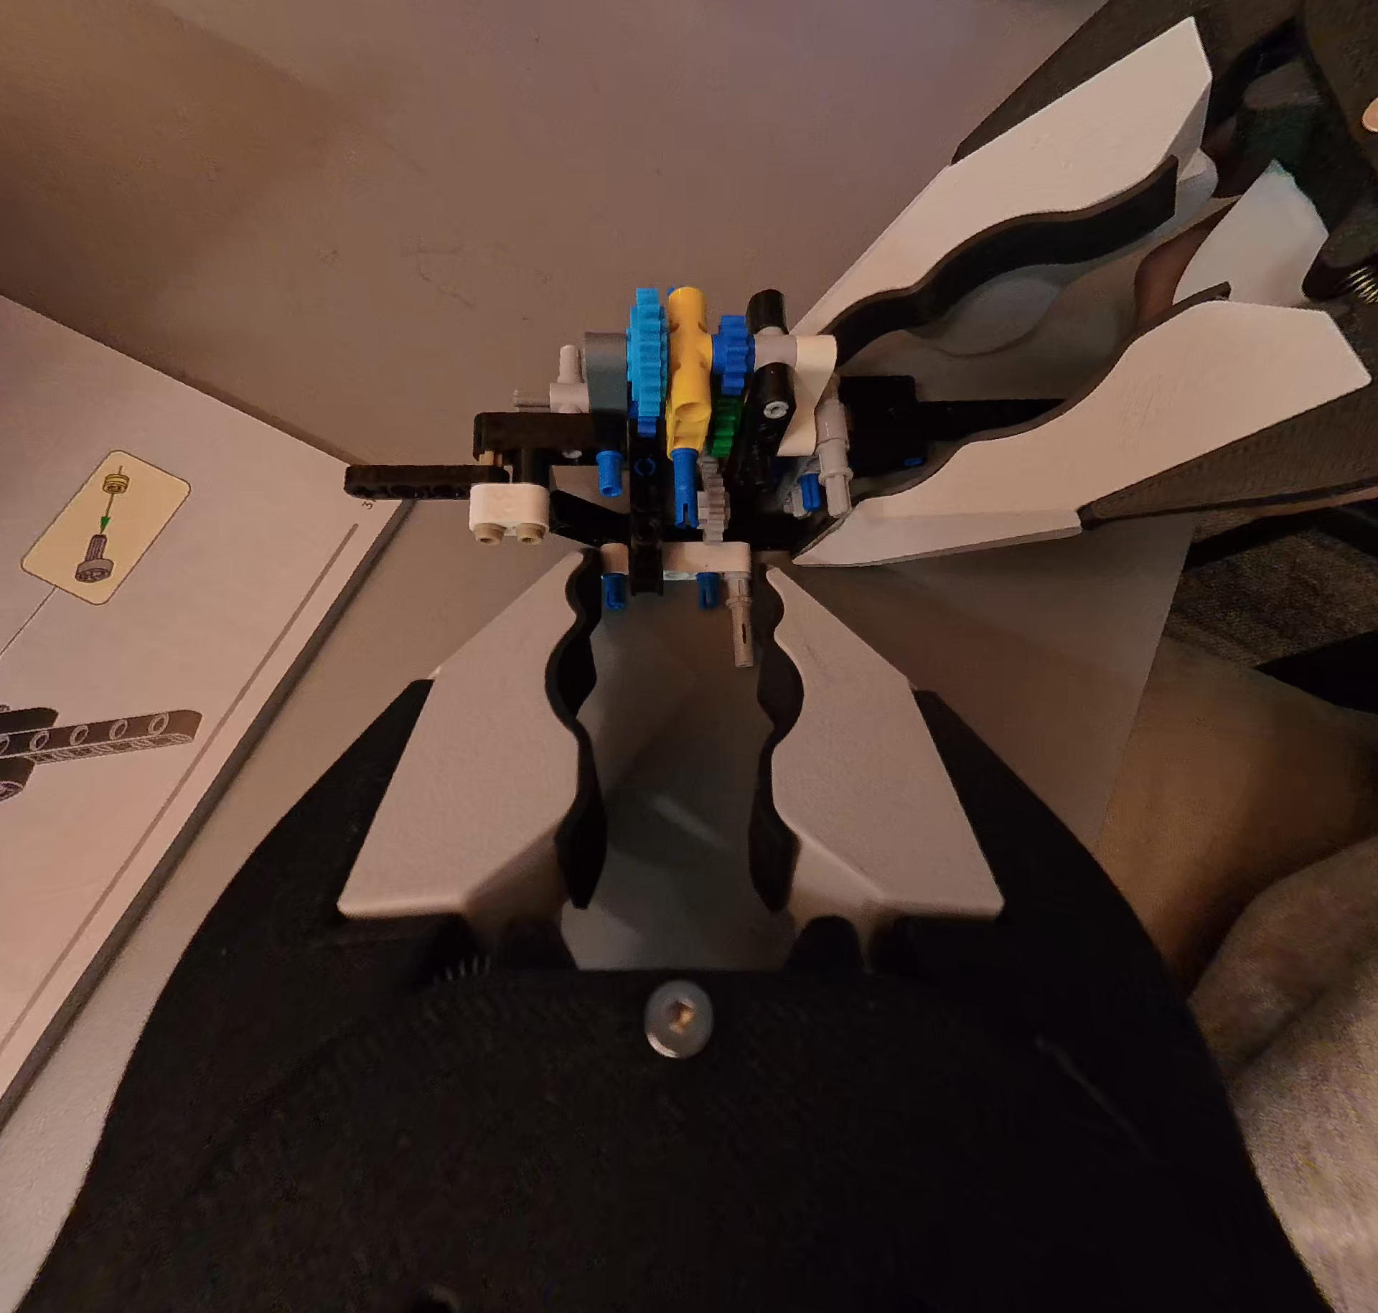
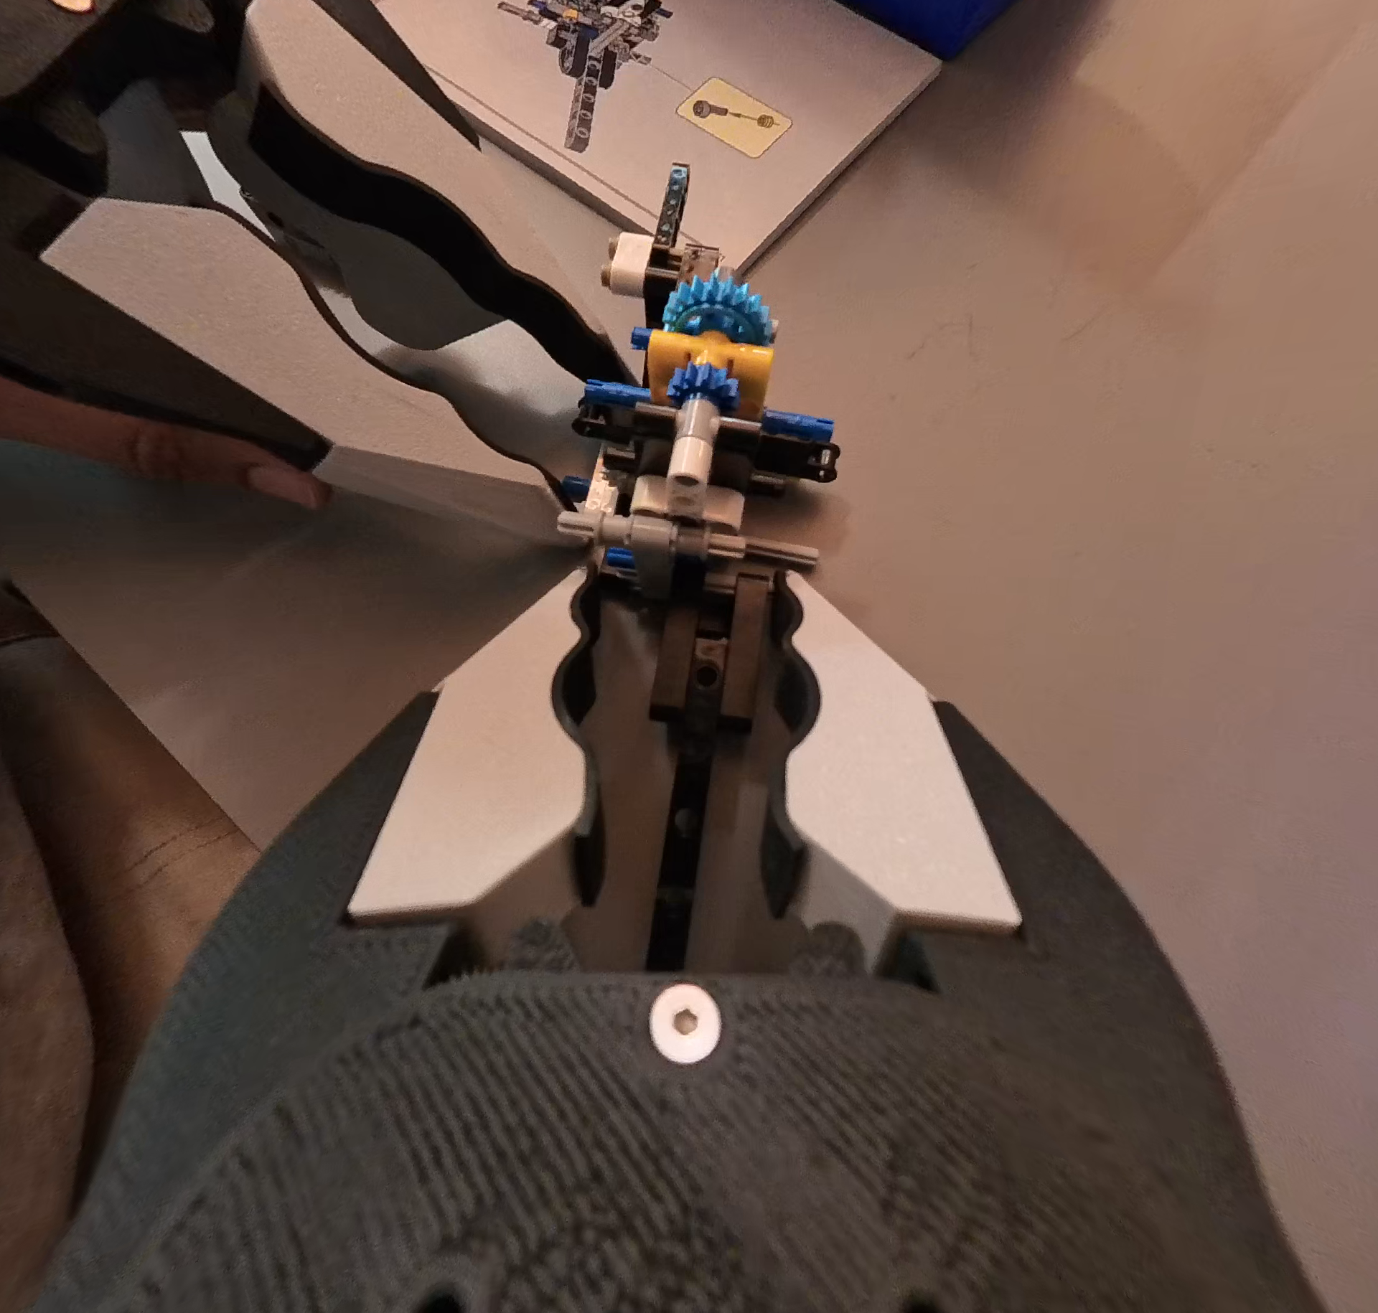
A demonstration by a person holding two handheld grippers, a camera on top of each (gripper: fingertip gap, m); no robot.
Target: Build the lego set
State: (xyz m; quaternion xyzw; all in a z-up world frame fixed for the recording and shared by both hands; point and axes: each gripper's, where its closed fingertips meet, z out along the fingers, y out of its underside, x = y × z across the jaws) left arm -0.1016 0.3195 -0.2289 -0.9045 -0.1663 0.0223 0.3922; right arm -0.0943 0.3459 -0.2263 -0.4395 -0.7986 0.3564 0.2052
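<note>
Both tongs are gripping the lego assembly [image 1: 671, 442] off the tabletop [image 1: 373, 159]: left tongs [image 1: 675, 576] closing on its white bottom beam, right tongs [image 2: 682, 591] clamping its black beam; mid-build, next part probably needing 1 tongs freed per the open manual [image 2: 671, 84].

A plain grey tabletop [image 1: 373, 159] under warm, dim light, casting soft shadows.

Dim, warm light — soft shadows spread over the counter [image 1: 373, 159]. Wide-angle bending warps both views' edges; the near claw [image 2: 686, 576] body blurs.
</note>
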